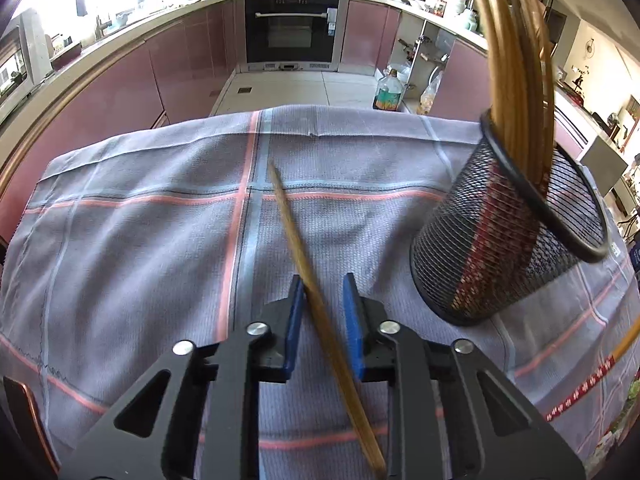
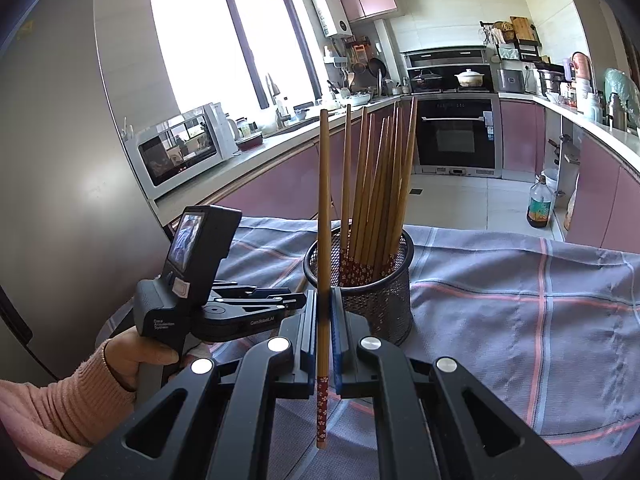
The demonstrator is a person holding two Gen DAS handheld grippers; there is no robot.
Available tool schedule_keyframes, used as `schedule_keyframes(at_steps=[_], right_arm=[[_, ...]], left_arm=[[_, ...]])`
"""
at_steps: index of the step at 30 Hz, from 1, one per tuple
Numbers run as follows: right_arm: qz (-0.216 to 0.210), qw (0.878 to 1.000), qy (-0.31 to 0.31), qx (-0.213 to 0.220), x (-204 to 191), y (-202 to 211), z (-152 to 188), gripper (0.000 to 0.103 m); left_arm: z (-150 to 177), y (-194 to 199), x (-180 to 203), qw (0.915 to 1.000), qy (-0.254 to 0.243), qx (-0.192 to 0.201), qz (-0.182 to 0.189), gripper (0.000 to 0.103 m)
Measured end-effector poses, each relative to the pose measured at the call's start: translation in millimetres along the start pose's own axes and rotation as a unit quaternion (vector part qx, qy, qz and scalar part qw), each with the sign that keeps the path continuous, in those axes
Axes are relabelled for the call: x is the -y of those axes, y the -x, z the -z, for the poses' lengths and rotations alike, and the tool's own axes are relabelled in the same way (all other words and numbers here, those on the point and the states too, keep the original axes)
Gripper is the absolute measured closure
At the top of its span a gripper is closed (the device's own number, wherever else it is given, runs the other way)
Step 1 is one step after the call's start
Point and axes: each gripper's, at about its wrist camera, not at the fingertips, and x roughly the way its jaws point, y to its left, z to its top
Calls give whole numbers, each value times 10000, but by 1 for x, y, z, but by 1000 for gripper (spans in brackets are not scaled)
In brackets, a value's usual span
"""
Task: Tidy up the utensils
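On the counter, which is covered by a checked cloth point(image 1: 160, 240), a lone chopstick point(image 1: 304, 264) is seen lying between the left gripper's point(image 1: 323, 286) jaws; they're only a bit apart, one blue pad looks to be touching it, the other is clear, so it isn't clamped. A mesh cup point(image 2: 376, 300) packed with chopsticks point(image 2: 380, 184) is stood nearby. Another chopstick point(image 2: 324, 240) is kept upright, pinched tight in the right gripper's point(image 2: 323, 304) jaws, just in front of the cup.
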Motion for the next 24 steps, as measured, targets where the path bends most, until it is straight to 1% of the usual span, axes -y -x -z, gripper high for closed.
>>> schedule_keyframes(at_steps=[2, 9, 13, 19, 24], right_arm=[[-7, 10000, -5, -20, 0, -2, 1, 98], [-25, 10000, -34, -73, 2, -5, 1, 98], [-38, 10000, -16, -87, 1, -5, 1, 98], [-37, 10000, -22, -84, 0, -5, 1, 98], [-51, 10000, -3, -67, -1, -3, 1, 98]], left_arm=[[-4, -5, 0, 10000, 5, -24, -41, 91], [-4, -6, 1, 9999, 104, 21, -122, 93], [0, -2, 0, 9997, 235, 30, -65, 95], [20, 19, -6, 9994, 320, 134, 67, 95], [30, 46, -12, 9984, 397, 331, 221, 95]])
